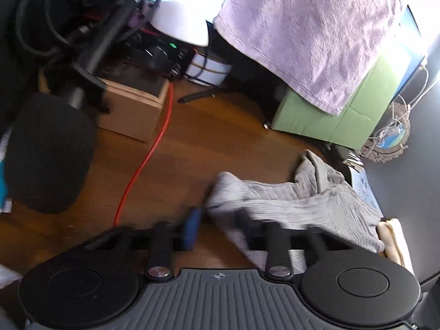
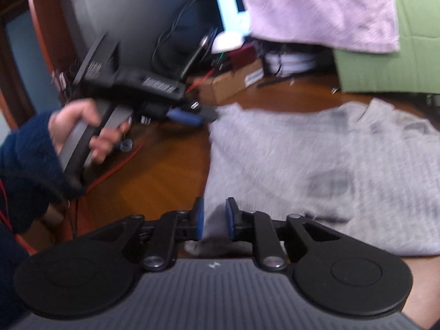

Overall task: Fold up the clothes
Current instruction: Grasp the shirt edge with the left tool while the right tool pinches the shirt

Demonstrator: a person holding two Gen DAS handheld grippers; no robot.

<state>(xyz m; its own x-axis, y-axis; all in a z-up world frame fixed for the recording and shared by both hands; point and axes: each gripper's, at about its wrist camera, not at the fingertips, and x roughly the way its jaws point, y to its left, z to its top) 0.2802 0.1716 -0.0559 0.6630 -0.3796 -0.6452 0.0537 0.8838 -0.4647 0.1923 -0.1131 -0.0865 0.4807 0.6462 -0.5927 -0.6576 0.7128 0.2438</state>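
Here we see the grey shirt [image 2: 316, 170] spread on the wooden floor [image 2: 165, 170], its near edge between the slightly parted right gripper [image 2: 214, 220], its far corner at the left gripper [image 2: 205, 115], whose grip we cannot tell.

One ribbed grey knit garment [image 2: 330, 165] on the wooden surface [image 2: 165, 170]. One lilac terry towel [image 1: 310, 33], draped over one green fabric box [image 1: 357, 115]. One cardboard box [image 1: 132, 110], one red cable [image 1: 148, 154]. Two hand-held tools: left tool [image 2: 202, 117], right tool [image 2: 214, 217].
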